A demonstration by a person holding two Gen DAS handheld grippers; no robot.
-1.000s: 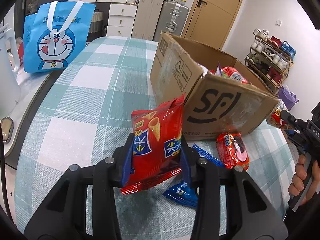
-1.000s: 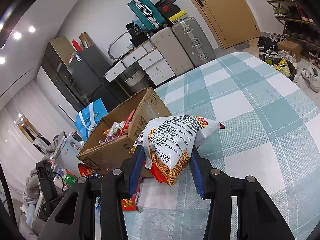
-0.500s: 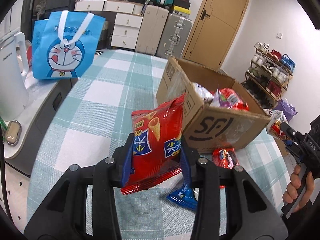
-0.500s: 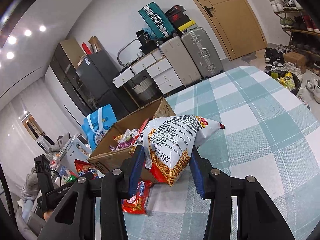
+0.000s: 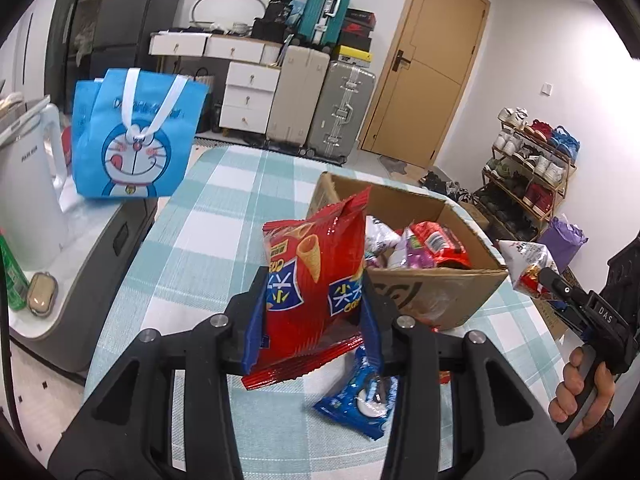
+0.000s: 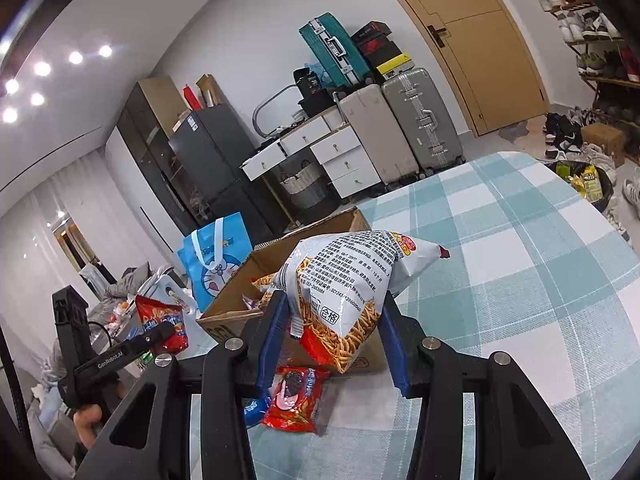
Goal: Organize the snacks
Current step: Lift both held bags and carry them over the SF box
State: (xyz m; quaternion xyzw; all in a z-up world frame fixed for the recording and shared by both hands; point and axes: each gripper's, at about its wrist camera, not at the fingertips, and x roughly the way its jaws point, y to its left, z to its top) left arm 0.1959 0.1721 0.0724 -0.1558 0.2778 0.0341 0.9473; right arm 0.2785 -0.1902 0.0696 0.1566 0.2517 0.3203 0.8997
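My left gripper (image 5: 314, 312) is shut on a red corn-cone snack bag (image 5: 316, 280) and holds it raised beside the near left of an open cardboard box (image 5: 436, 292) with several snack packs inside. My right gripper (image 6: 332, 332) is shut on a white noodle-snack bag (image 6: 348, 276), raised near the box (image 6: 240, 292). In the left wrist view the right gripper (image 5: 536, 272) is at the box's right. In the right wrist view the left gripper (image 6: 160, 330) is left of the box. A blue cookie pack (image 5: 360, 400) and a red cookie pack (image 6: 294, 398) lie on the table.
The table has a teal and white checked cloth (image 5: 224, 208). A blue cartoon bag (image 5: 132, 136) and a white kettle (image 5: 28, 184) stand on a side unit to the left. Suitcases (image 5: 320, 96), drawers and a door are behind; a shoe rack (image 5: 528, 168) is right.
Both grippers have risen with their bags, so I now look down into the open box. The box's contents have come into view.
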